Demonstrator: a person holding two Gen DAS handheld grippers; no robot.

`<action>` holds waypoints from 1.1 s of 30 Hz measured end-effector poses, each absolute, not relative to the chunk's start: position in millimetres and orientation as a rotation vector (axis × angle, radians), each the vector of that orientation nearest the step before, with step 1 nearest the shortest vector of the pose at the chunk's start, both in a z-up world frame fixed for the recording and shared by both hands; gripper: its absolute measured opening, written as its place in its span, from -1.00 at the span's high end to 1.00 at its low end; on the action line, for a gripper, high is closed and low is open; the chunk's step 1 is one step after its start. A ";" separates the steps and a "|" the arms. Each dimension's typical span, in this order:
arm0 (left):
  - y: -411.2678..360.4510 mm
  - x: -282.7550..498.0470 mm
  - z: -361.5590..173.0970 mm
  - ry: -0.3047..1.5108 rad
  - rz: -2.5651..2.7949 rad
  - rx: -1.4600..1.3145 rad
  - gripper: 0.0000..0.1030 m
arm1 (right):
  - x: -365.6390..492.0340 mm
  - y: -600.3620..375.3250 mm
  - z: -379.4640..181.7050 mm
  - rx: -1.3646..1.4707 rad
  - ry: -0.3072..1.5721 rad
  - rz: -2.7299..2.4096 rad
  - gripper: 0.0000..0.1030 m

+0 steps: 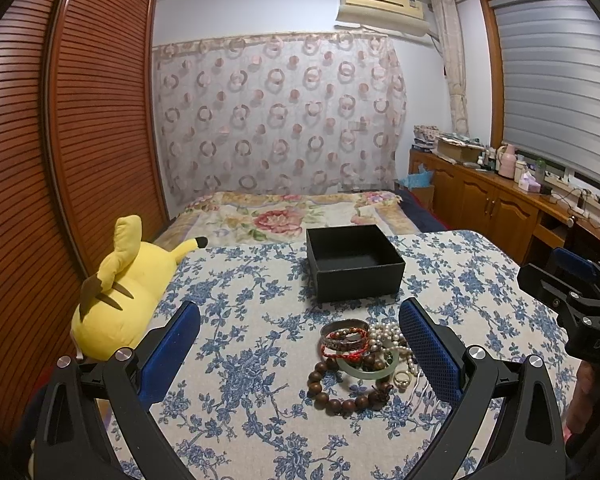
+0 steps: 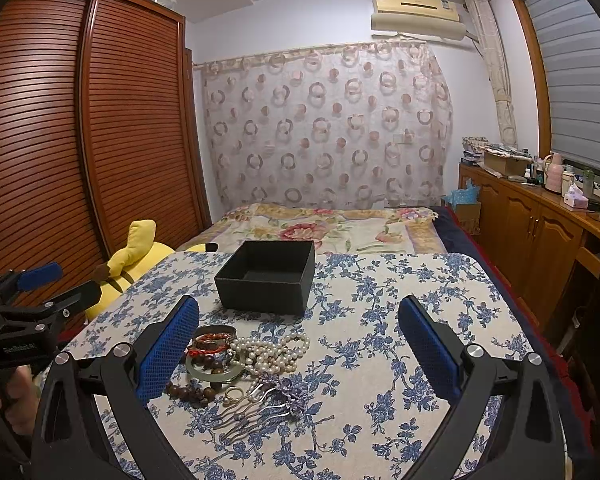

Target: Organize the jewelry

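Two grippers hang over the flowered table, both spread wide and holding nothing.

From the left wrist: the left gripper [image 1: 300, 344] frames a heap of jewelry [image 1: 363, 360] lying on the cloth [image 1: 240, 360], with a wooden bead bracelet [image 1: 339, 392] nearest, a jade bangle [image 1: 369, 366] and red bangles [image 1: 345, 338] over it, pearls [image 1: 387, 338] behind. An open black box [image 1: 353, 262], empty as far as I can see, stands just beyond the heap. The right gripper [image 1: 555, 280] shows at the right edge.

From the right wrist: the right gripper [image 2: 300, 344] looks down on the same heap, pearls [image 2: 272, 352] in the middle, a metal hair comb [image 2: 260, 408] nearest, a ring [image 2: 232, 393] beside the beads. The box [image 2: 268, 276] sits behind.

I'd worry about the tangle: pinch one strand and the pearls could drag the bangles along, or the ring could roll off the table. Wide pads may also miss the ring entirely.
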State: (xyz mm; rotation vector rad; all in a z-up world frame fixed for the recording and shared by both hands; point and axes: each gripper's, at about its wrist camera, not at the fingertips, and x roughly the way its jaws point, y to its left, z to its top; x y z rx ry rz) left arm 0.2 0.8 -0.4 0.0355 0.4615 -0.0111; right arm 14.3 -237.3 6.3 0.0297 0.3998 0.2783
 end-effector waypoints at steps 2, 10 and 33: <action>1.0 1.1 -0.7 0.462 -0.011 0.035 -0.88 | 14.2 -237.5 6.2 0.030 0.399 0.278 -0.95; -5.8 -2.7 2.2 0.457 -0.010 0.031 -0.88 | 13.9 -237.6 6.2 0.030 0.401 0.277 -0.95; -12.9 -10.3 17.2 0.450 -0.009 0.034 -0.88 | 13.9 -238.6 8.4 0.029 0.401 0.278 -0.95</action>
